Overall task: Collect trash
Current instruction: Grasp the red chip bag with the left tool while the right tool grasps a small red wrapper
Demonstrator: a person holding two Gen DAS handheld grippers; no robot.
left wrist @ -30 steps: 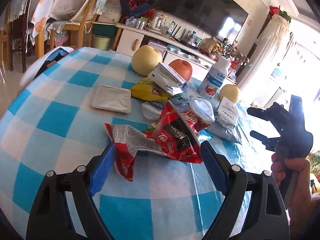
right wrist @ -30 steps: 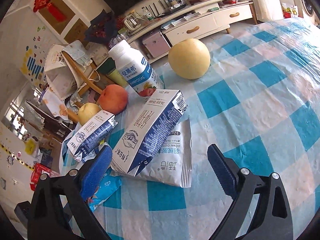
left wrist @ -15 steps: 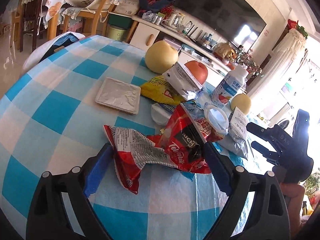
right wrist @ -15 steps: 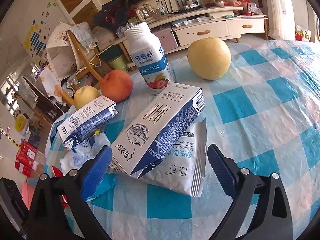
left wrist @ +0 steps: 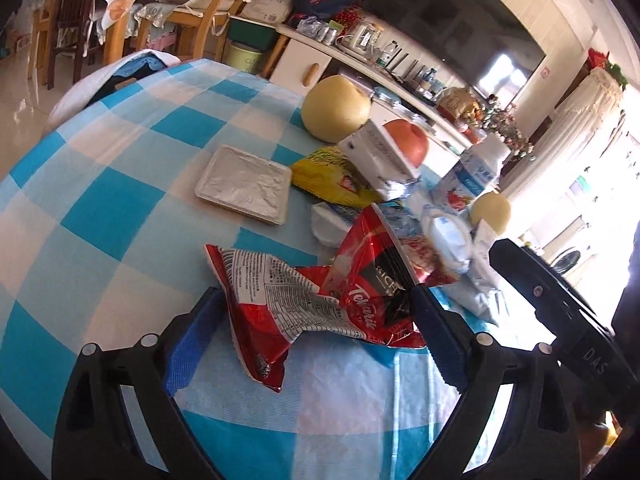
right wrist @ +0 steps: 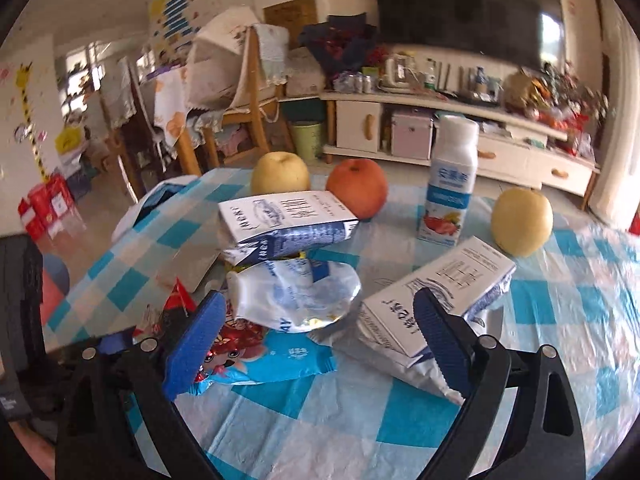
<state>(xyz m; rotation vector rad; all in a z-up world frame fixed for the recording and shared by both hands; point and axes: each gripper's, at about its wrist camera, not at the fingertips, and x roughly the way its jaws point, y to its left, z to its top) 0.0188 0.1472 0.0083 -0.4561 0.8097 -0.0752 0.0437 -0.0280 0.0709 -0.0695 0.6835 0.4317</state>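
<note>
A crumpled red snack wrapper (left wrist: pixel 288 304) lies on the blue checked tablecloth (left wrist: pixel 100 208) between the blue pads of my left gripper (left wrist: pixel 314 334). Its jaws are opening and the pads do not press on the wrapper. My right gripper (right wrist: pixel 318 340) hangs over a blue wrapper (right wrist: pixel 276 360) and a crushed white pouch (right wrist: pixel 296 296). Its jaws are closing and grip nothing. A tipped milk carton (right wrist: pixel 436 292) lies on a silver pouch just behind the right finger. A second carton (right wrist: pixel 284 220) rests on the pile further back.
A foil-lidded tray (left wrist: pixel 244 190) and a yellow wrapper (left wrist: pixel 328 180) lie beyond the red one. Two pears (right wrist: pixel 280 172) (right wrist: pixel 522 222), a peach (right wrist: pixel 358 188) and an upright yogurt bottle (right wrist: pixel 450 188) stand at the back. Chairs and a TV cabinet lie beyond the table.
The right gripper has rolled and swung left from the carton to the wrapper pile, its jaws narrower. The left jaws have widened around the red wrapper; that hand barely moved.
</note>
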